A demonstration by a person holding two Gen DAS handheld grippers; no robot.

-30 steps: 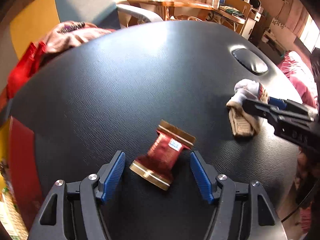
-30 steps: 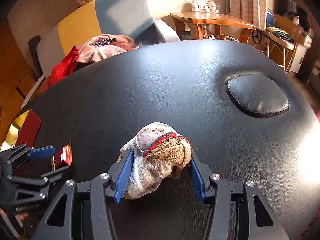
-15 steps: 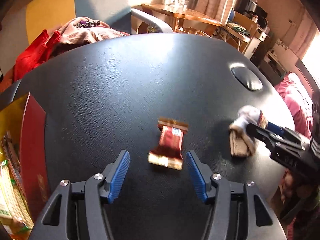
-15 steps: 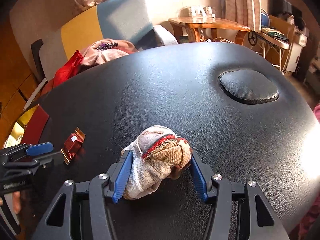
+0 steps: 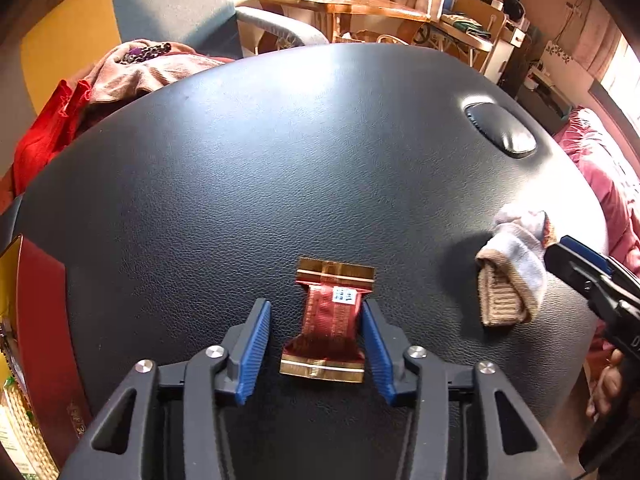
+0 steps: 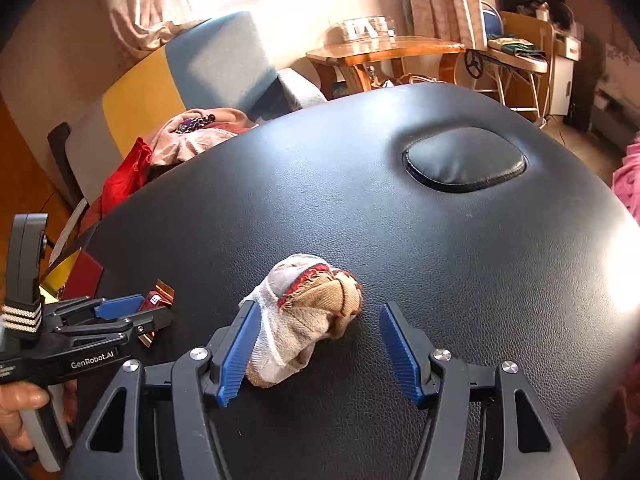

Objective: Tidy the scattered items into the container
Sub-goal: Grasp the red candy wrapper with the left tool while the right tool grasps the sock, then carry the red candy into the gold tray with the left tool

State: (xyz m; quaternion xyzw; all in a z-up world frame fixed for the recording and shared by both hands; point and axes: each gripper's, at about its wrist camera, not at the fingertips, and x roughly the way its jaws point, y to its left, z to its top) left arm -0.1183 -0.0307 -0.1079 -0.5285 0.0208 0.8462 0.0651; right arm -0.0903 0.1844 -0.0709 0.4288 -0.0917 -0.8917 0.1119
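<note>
Two close wrist views, shared table [image 5: 320,152]

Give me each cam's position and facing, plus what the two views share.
Left wrist: on the left tongs, facing forward over the black padded table; both blue fingers flank the red snack packet.
Right wrist: on the right tongs, facing the same way; open fingers around the rolled sock; a hand shows at left.
Shared: packet, sock, table, and each view catches the other tongs.
</note>
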